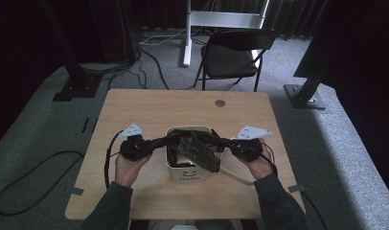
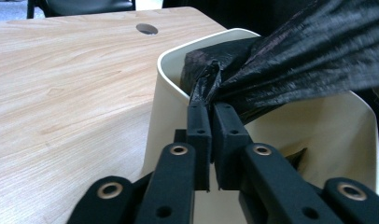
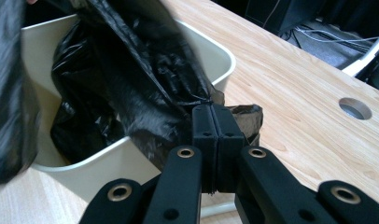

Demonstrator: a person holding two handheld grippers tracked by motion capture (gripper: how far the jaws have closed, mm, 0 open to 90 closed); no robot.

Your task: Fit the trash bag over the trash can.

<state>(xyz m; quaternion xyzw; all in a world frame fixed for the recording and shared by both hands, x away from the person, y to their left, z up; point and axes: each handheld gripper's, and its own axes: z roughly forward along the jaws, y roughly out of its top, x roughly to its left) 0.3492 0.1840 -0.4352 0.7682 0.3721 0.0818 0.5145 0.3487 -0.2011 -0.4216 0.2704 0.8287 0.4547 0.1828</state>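
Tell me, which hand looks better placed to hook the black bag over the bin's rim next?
Probably the right. The right gripper pinches the bag edge just outside the bin rim, while the left gripper grips bag film bunched at the rim, with a slight gap between its pads lower down.

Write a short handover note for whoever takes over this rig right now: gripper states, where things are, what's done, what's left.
Left gripper: jaws pinch the left edge of the black bag; a thin gap shows between the jaw tips.
Right gripper: jaws shut on the bag's right edge.
White bin: upright at the middle of the wooden table; the bag sits partly inside, its mouth stretched between the grippers above the rim.
Done: bag in the bin, both edges gripped.
Left: probably pull the edges over the rim on both sides, then release.
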